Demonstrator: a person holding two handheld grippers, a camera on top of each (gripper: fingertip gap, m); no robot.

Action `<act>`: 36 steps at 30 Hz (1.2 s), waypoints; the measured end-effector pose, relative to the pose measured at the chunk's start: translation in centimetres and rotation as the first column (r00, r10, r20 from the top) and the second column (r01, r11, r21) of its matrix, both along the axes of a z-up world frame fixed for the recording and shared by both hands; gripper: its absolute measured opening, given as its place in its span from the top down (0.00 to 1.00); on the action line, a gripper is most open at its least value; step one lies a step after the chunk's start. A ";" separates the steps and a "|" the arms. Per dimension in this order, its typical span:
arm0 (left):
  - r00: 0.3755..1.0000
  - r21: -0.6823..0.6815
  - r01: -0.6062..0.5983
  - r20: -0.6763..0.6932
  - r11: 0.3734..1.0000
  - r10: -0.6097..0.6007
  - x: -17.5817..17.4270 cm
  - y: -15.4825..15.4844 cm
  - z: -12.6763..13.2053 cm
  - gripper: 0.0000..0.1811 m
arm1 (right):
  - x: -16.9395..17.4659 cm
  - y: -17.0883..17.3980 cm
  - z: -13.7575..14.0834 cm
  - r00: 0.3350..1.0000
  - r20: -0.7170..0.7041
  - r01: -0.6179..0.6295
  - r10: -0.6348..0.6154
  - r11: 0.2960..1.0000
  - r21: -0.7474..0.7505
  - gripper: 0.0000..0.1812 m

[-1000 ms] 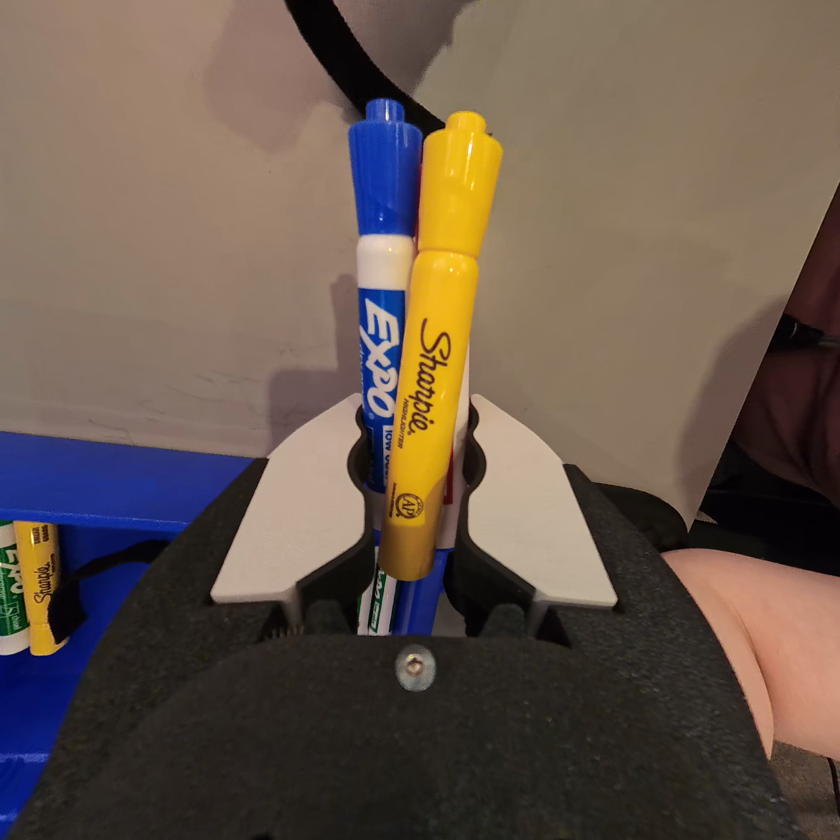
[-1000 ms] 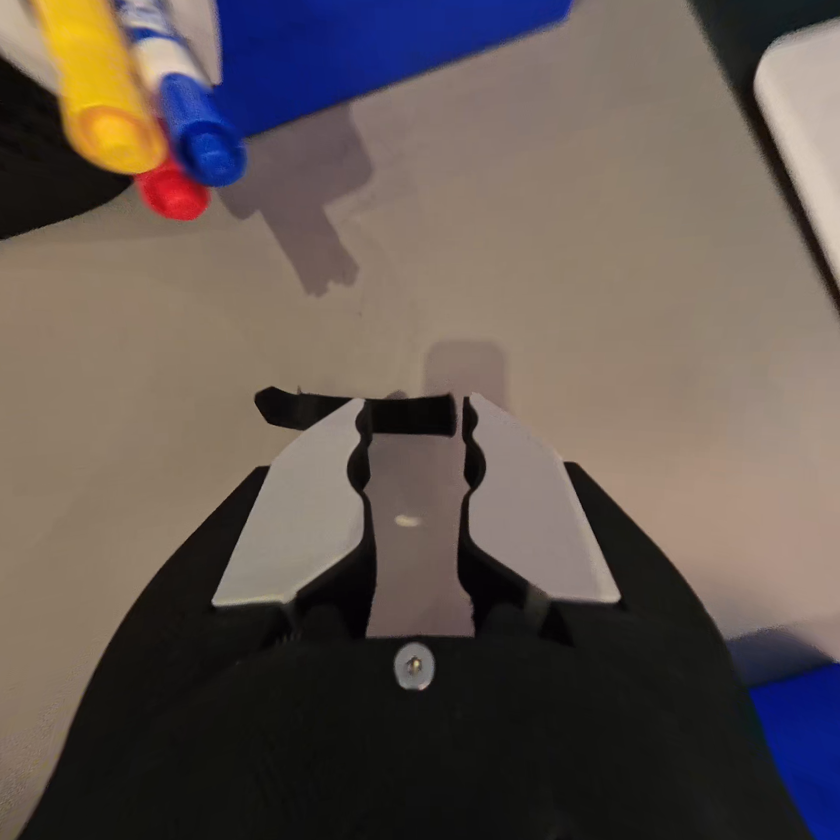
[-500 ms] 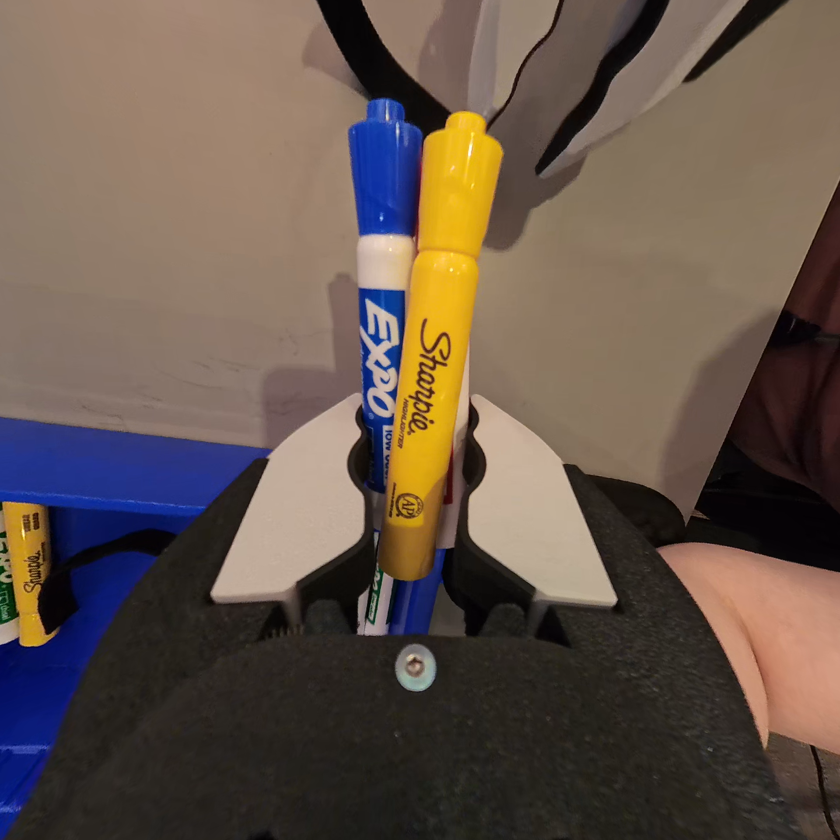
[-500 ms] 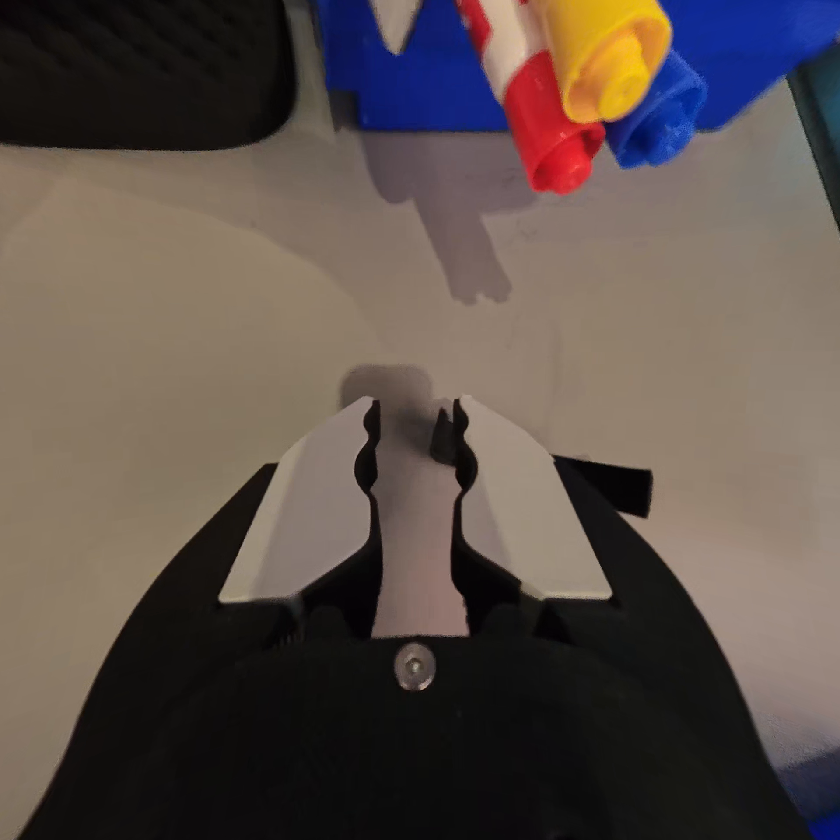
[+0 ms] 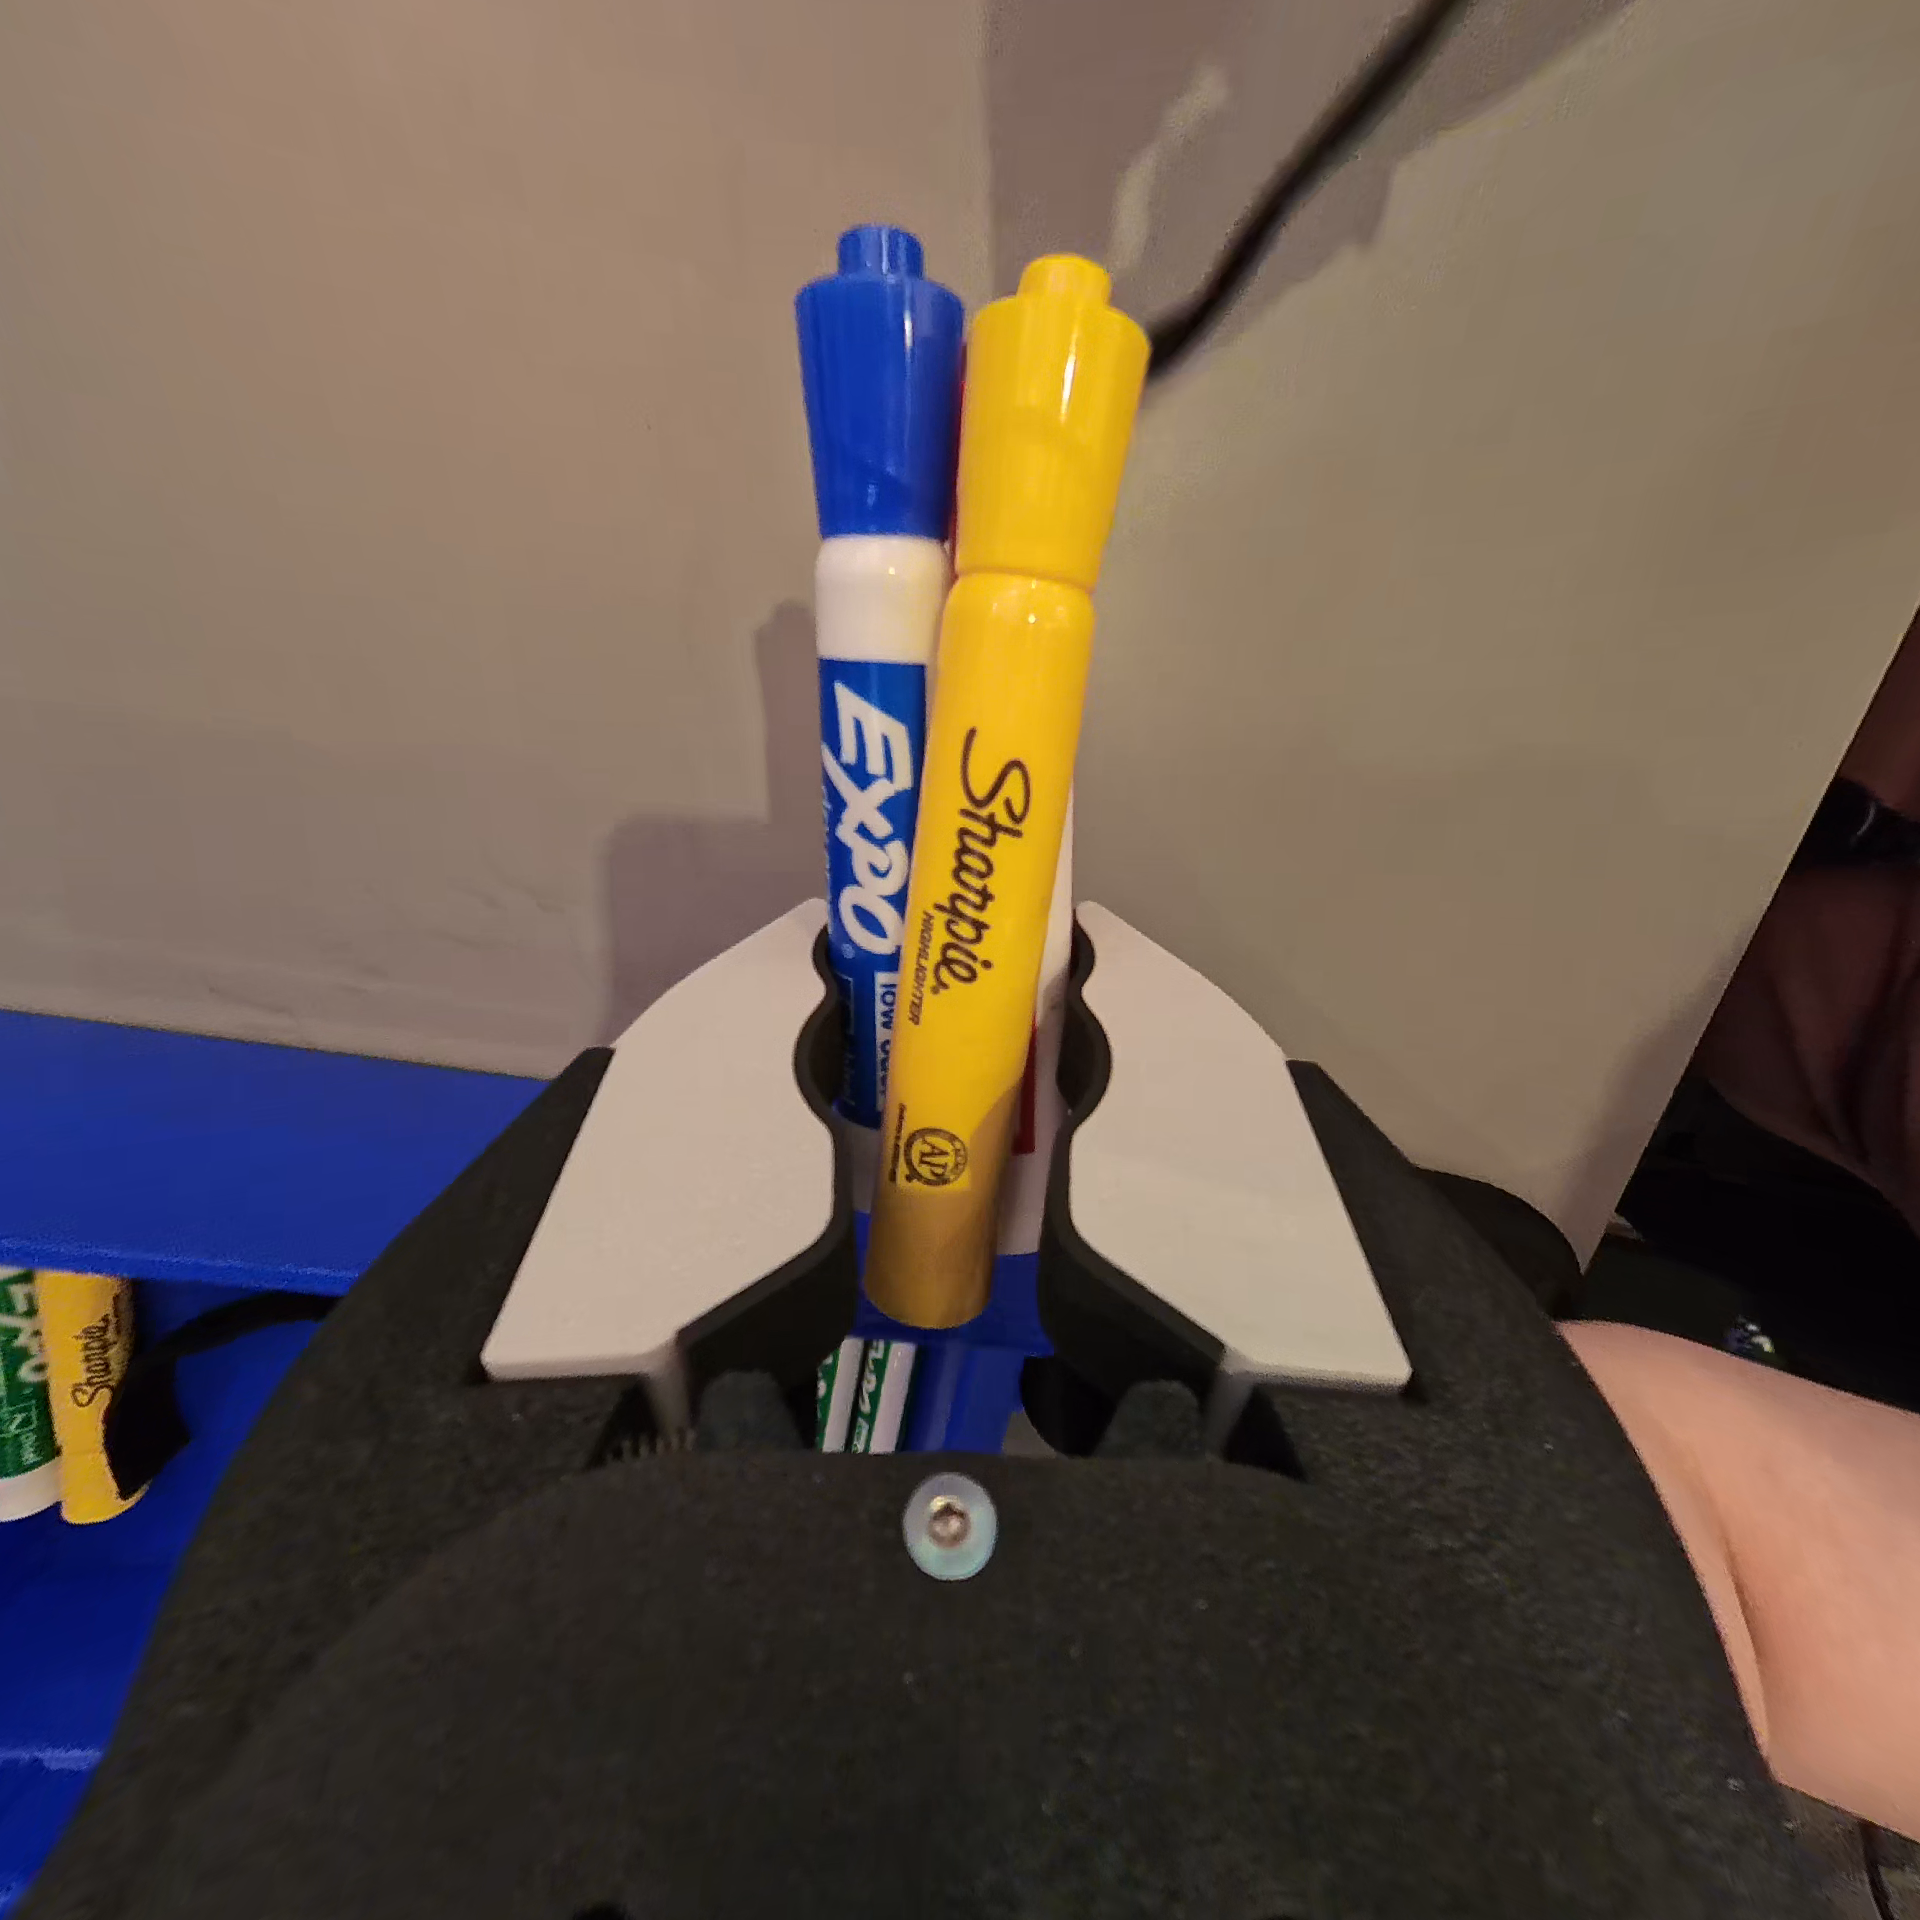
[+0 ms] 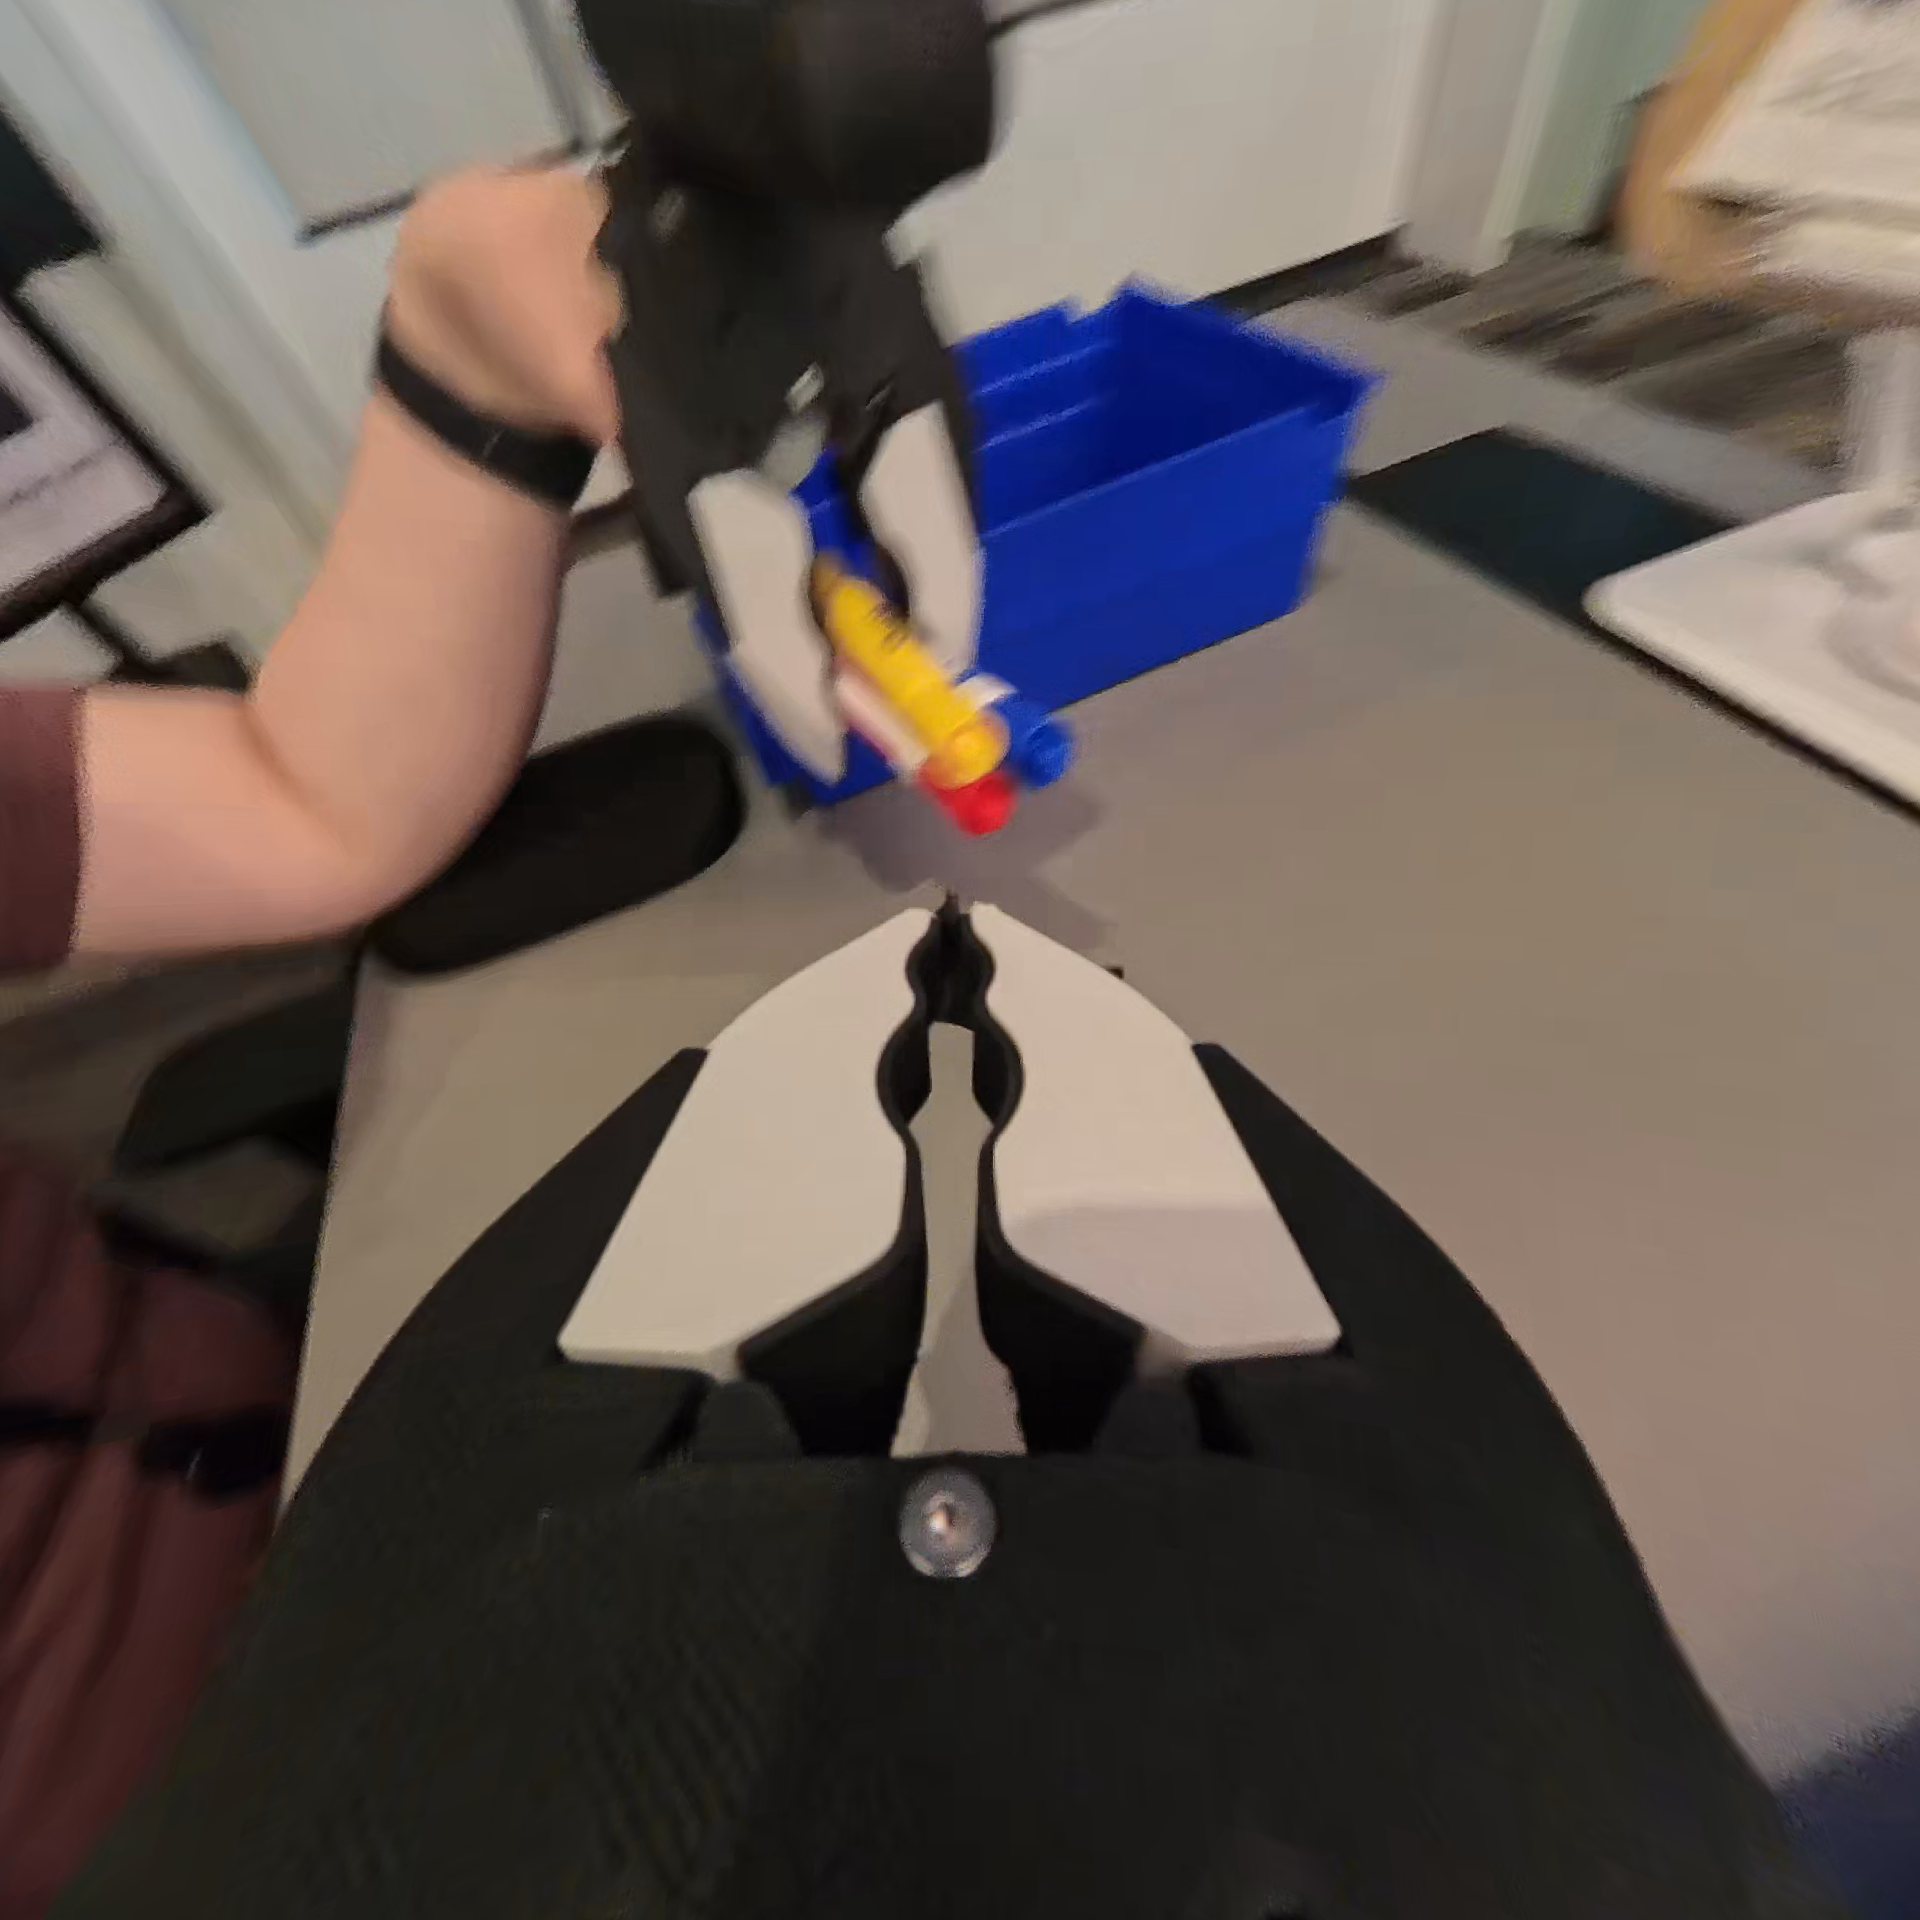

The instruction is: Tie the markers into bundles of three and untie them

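Note:
My left gripper (image 5: pixel 951 925) is shut on three loose markers held upright over the grey table (image 5: pixel 364 520): a blue marker (image 5: pixel 883 468), a yellow highlighter (image 5: pixel 1039 623) and a red marker behind them, whose cap shows in the right wrist view (image 6: pixel 982 805). That view shows the left gripper (image 6: pixel 831 644) from the front, in a person's hand, with the markers pointing towards me. My right gripper (image 6: pixel 948 916) is shut, with a thin black strap (image 6: pixel 948 935) pinched at its fingertips above the table (image 6: pixel 1403 987).
A blue bin (image 6: pixel 1143 499) stands behind the left gripper; in the left wrist view (image 5: pixel 208 1122) it holds a strapped bundle with a green marker and a yellow highlighter (image 5: pixel 88 1392). A black pad (image 6: pixel 561 831) lies at the table's left. A white tray (image 6: pixel 1766 644) sits on the right. There is about 15 centimeters between the tips of the two grippers.
My right gripper closed on the black strap that lay between its open fingers and lifted to face the left gripper. The left gripper kept its hold on the three markers.

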State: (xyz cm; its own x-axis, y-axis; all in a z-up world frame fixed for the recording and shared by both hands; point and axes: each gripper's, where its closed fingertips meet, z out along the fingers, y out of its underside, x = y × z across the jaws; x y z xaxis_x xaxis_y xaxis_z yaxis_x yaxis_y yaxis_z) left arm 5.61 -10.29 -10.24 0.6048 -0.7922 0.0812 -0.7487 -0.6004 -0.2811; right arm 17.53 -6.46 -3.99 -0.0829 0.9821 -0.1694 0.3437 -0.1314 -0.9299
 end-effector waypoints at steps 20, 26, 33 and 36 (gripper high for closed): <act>0.997 -0.035 -0.066 0.036 0.997 0.067 2.4 2.1 -1.7 0.79 | -6.2 1.9 2.7 0.822 -0.422 0.063 -0.382 0.798 -0.599 0.98; 0.992 -0.016 -0.102 0.073 0.995 0.103 2.2 2.6 -1.0 0.79 | -6.1 -0.3 2.0 0.787 -0.466 -0.010 -0.404 0.746 -0.665 0.98; 0.989 0.013 -0.121 0.089 0.993 0.120 1.8 2.6 0.0 0.79 | -5.2 0.0 1.5 0.712 -0.495 -0.083 -0.498 0.640 -0.764 0.98; 0.989 0.028 -0.124 0.084 0.992 0.121 1.7 2.5 0.4 0.79 | -4.9 0.3 1.4 0.677 -0.495 -0.099 -0.545 0.599 -0.795 0.98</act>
